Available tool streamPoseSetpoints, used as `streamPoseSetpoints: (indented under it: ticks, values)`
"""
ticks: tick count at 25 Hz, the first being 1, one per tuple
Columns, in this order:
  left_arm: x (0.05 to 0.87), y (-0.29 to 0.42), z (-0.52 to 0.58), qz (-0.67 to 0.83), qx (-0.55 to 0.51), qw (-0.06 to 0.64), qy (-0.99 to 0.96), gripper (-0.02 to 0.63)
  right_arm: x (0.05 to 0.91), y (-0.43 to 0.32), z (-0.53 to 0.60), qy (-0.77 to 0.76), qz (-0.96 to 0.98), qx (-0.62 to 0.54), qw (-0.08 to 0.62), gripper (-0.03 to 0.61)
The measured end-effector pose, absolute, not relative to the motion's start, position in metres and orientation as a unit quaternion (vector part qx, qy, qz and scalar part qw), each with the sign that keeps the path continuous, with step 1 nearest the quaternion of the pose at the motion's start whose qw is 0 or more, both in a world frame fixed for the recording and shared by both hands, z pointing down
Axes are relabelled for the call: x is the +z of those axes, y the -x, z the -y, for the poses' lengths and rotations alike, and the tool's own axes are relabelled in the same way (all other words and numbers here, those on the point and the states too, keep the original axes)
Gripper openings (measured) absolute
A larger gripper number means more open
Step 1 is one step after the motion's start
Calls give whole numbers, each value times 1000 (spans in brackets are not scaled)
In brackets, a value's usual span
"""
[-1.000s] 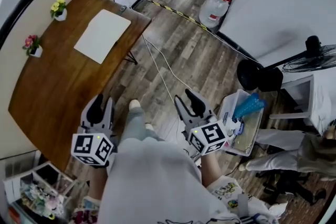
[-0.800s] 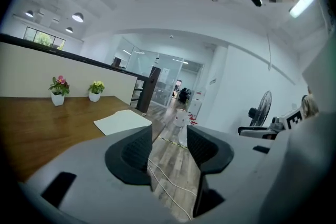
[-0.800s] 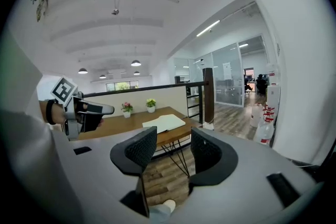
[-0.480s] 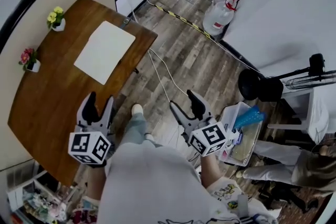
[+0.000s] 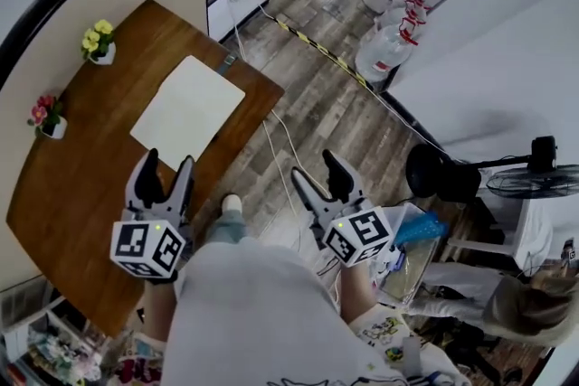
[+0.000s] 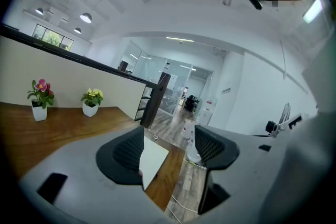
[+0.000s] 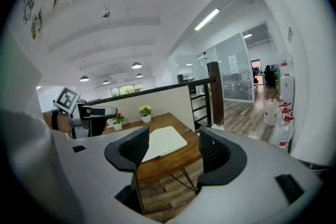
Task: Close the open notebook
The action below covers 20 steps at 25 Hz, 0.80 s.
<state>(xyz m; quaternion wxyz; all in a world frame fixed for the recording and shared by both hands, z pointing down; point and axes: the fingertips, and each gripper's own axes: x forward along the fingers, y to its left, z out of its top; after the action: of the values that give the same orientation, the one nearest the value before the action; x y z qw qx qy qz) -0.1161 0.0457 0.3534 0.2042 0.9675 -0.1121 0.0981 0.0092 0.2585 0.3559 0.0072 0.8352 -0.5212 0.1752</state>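
Approach step. I hold the left gripper and right gripper released and empty, their jaws having just spread. The open notebook lies flat on the table, well apart from both (pages blank). Next, I judge, is to reach a cover edge. The spine fold is too faint to place, and in the left gripper view a jaw covers part of the page.

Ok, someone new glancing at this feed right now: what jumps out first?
The open notebook, its white pages bright against the dark wooden table, lying near the table's corner. Next, the left gripper and right gripper, low in the head view and short of the notebook; their jaws have just been opening, with nothing between them. A pot of yellow flowers and a pot of pink flowers stand along the table's wall side.
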Motion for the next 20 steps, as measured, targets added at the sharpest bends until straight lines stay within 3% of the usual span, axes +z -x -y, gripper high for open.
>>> streamPoseSetpoints:
  ticks: [20]
  values:
    - [371, 145, 50, 271, 78, 241, -929, 279, 375, -43, -97, -731, 652, 192, 68, 267]
